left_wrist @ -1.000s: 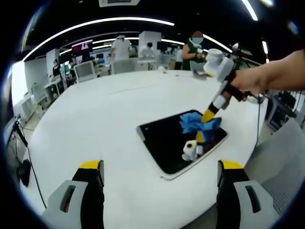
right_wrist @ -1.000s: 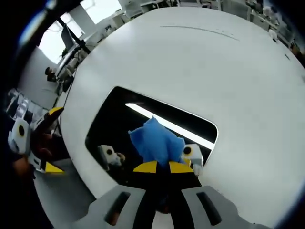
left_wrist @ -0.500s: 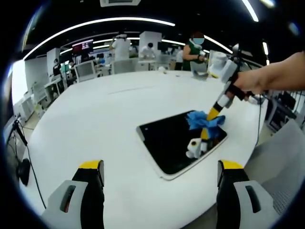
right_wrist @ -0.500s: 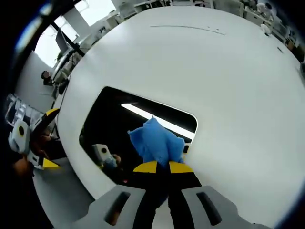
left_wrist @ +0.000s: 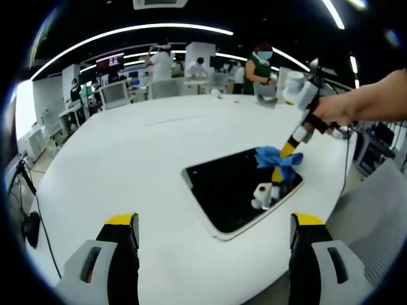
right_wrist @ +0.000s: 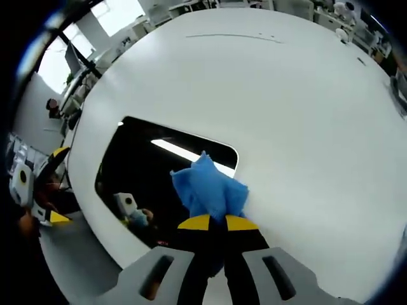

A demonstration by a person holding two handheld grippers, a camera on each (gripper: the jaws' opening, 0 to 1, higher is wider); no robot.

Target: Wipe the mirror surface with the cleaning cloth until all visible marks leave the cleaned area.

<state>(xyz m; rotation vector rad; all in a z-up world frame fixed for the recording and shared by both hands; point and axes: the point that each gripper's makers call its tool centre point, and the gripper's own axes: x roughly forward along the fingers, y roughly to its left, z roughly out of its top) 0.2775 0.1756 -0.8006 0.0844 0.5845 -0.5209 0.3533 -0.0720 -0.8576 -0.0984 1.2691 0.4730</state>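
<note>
People stood beyond the table; the right gripper clamped the cloth at the mirror edge, left gripper wide

A round white table takes up most of the left gripper view, with a thin dark line across its far part. Behind it stand people, a monitor, desks and long ceiling lights. A black cable hangs at the left.
</note>
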